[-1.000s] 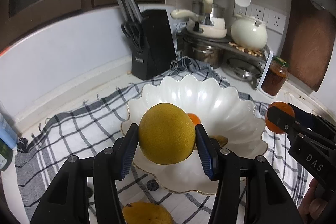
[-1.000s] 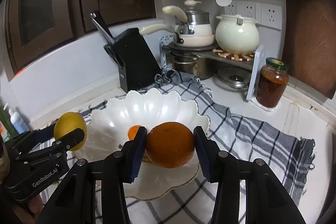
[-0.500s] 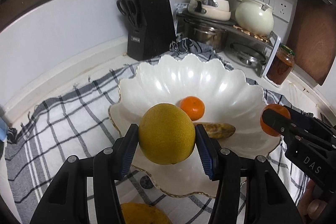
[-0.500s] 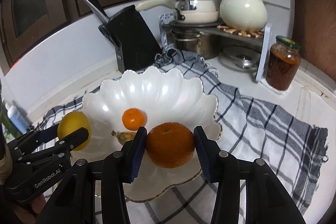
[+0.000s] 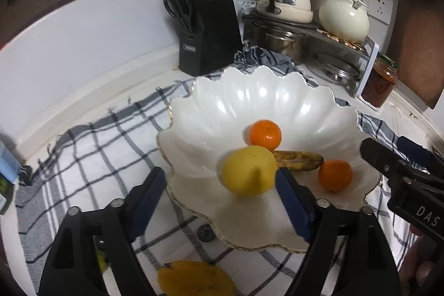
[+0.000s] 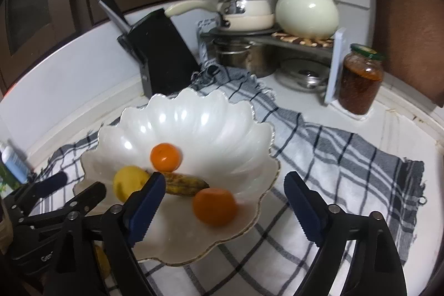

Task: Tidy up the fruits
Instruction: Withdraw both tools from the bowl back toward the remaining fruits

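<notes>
Both tools are matte black plastic. The left gripper [image 5: 219, 201] has two thick angled arms tipped with dark blue, saw-toothed pads [image 5: 291, 205], with silver screw heads at the joints. The right gripper [image 6: 224, 210] is built alike; its side shows white lettering "DAS", the left one's "Ge"

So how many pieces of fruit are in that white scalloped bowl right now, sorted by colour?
Orange: 2, one at the back and one near the front rim
Yellow: 1, a round fruit
Brown-spotted yellow: 1, a small banana
Total: 4 in the bowl
</notes>
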`<state>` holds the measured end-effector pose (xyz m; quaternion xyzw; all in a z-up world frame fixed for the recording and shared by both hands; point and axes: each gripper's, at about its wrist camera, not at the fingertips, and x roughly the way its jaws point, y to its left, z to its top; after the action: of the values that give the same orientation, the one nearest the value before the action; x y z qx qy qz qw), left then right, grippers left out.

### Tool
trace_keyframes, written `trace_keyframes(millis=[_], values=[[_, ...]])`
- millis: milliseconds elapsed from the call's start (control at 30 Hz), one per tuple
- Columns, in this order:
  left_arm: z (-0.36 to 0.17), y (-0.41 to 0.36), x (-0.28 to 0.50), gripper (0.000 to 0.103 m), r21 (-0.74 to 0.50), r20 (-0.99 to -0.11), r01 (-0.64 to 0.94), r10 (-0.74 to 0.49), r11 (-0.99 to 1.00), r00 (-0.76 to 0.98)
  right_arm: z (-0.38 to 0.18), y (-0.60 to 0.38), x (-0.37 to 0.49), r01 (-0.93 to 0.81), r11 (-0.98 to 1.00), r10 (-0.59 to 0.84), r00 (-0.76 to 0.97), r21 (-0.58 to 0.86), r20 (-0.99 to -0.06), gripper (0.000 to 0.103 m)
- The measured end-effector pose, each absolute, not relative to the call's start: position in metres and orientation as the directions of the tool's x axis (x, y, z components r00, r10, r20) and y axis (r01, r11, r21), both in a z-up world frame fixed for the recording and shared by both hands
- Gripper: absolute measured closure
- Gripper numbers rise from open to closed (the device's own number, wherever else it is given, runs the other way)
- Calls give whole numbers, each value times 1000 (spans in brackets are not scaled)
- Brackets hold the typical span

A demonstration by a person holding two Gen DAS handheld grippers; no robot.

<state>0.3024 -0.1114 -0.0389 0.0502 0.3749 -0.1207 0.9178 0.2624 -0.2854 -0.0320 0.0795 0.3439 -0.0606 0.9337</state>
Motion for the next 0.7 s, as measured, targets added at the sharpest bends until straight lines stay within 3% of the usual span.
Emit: trace_keyframes(millis=[67,167,700], values=[[-35,-107,300,5,8,-691,245,-172,970,702,-29,-285,259,180,979,-76,760,97,-645,8],[-29,-102,295,0,17,-679,226,-155,974,718,-25,-284,254,198,976,-97,764,88,-638,7],[0,-67,256,0,15,-641,176,-125,984,757,6,-257,216,186,980,-108,807,76,-581,5]])
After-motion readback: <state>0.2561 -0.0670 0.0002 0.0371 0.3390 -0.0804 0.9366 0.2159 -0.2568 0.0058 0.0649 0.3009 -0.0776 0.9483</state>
